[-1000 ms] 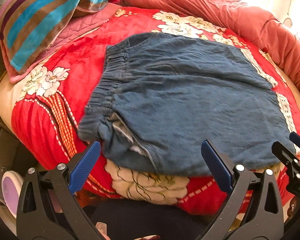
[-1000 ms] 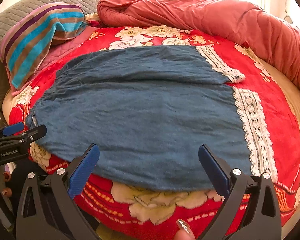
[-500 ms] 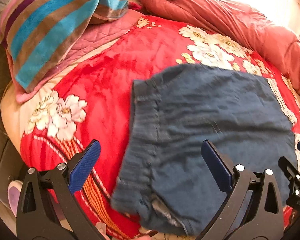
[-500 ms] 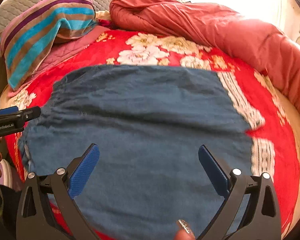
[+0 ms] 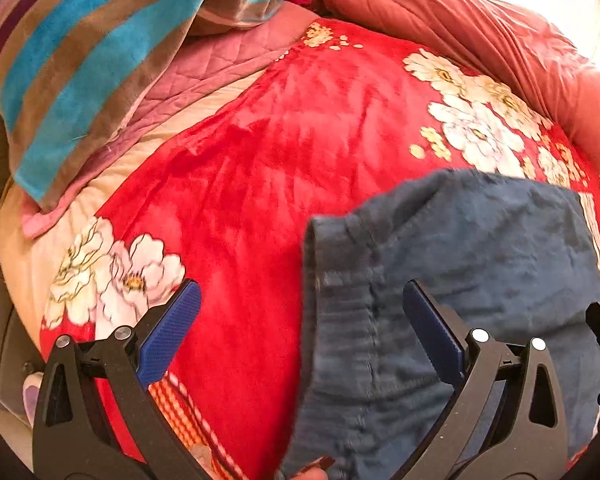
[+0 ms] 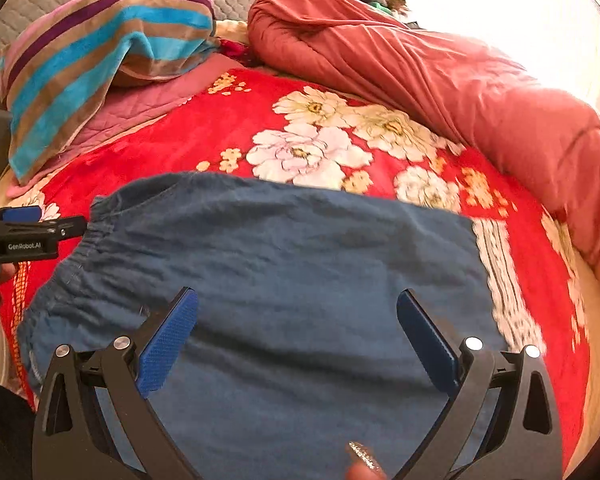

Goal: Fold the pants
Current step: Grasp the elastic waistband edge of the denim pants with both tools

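- Pants (image 6: 300, 288): flat on red floral blanket (image 5: 260, 160) on bed, blue denim, apparently already doubled leg over leg.
- Long axis 9-to-3 in right view; elastic waistband (image 5: 340, 312) at 9, far end at 3 beside white lace strip (image 6: 500, 292).
- Left tool (image 5: 300, 332): jaws wide apart, gripping nothing; straddling waistband edge, 3 o'clock finger over denim, 9 o'clock finger over bare blanket.
- Right tool (image 6: 296, 332): also fully spread, nothing held; both fingers above mid-body of cloth.
- Left tool seen at 9 in right view, level with waistband corner.
- Key relation: waistband nearest left tool, leg end toward 3, nearer right tool.
- Likely next: pinch one end, carry along long axis to other end. Judgement only.
- Risk: thin cloth, may grab only top layer.
- Striped towel (image 6: 100, 52) at 11, rolled quilt (image 6: 420, 80) at 1, both off pants.
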{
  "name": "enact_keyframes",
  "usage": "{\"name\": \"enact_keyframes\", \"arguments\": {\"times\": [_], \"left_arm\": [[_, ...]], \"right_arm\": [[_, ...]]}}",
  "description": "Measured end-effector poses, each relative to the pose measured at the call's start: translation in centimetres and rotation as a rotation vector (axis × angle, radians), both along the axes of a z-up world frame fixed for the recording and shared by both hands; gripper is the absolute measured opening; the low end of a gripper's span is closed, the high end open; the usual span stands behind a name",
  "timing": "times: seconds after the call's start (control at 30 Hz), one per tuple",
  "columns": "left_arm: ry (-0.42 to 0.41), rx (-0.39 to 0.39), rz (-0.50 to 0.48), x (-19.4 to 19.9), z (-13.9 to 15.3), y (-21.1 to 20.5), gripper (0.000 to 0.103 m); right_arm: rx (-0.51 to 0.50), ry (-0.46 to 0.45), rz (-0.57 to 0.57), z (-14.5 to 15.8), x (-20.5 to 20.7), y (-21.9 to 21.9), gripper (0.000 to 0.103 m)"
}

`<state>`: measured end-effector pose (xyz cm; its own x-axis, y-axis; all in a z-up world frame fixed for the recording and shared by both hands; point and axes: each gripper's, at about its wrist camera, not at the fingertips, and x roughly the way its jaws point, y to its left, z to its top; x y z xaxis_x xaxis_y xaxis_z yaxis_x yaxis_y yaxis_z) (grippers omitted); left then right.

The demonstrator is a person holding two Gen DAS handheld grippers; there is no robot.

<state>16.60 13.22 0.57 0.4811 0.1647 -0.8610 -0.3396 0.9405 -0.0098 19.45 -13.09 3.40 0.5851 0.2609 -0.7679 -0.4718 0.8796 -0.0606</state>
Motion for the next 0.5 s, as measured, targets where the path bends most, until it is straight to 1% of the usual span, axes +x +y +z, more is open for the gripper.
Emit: {"name": "enact_keyframes", "arguments": {"times": [0.13, 0.23, 0.27, 0.4, 0.43, 0.5], "left_arm": [[0.004, -0.033, -0.014, 1.4, -0.5, 1.1, 0.095], [-0.004, -0.059, -0.043, 2.2, -1.0, 1.4, 0.095], [-0.004, -0.06, -0.056, 2.4, -1.2, 1.4, 0.095], [0.008, -0.022, -0.09, 3.7, -2.2, 1.0, 0.095], [0.007, -0.015, -0.1, 4.0, -2.5, 0.8, 0.093], [0.005, -0.004, -0.134, 4.5, -2.9, 0.5, 0.076]], "right_arm": [[-0.007, 0.029, 0.031, -0.5, 2.4, 1.4, 0.099], [-0.045, 0.025, 0.077, -0.9, 4.2, 2.8, 0.099], [-0.058, 0.024, 0.095, -1.1, 4.9, 3.4, 0.099], [-0.076, 0.071, 0.134, -2.0, 7.7, 4.9, 0.099], [-0.085, 0.082, 0.149, -2.2, 8.2, 5.4, 0.099], [-0.118, 0.081, 0.174, -2.8, 9.2, 6.3, 0.099]]}}
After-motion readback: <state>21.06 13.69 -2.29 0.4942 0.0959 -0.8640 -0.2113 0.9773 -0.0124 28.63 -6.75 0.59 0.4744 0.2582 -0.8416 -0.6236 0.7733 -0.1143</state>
